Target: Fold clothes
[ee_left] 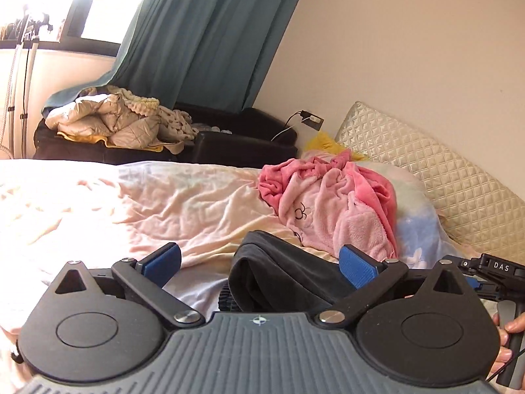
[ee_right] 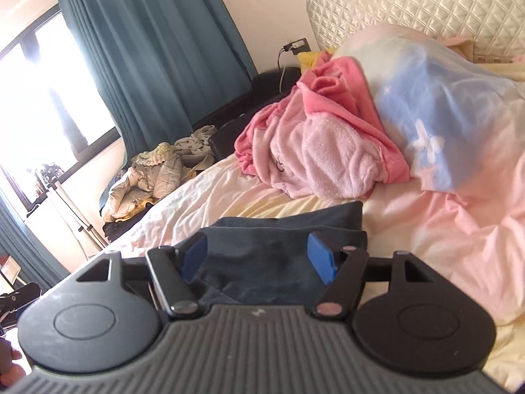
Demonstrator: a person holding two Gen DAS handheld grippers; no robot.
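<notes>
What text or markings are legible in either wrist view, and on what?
"DAS": white letters on the right gripper's black body, seen at the right edge of the left wrist view.
Pink fleece garment: a small dark embroidered outline, a figure, not lettering.
Right wrist view: no readable text.

- A dark garment (ee_right: 279,256) lay folded into a compact bundle on the bed.
- A fluffy pink garment (ee_right: 321,151) sat crumpled in a heap just beyond it, unfolded.
</notes>
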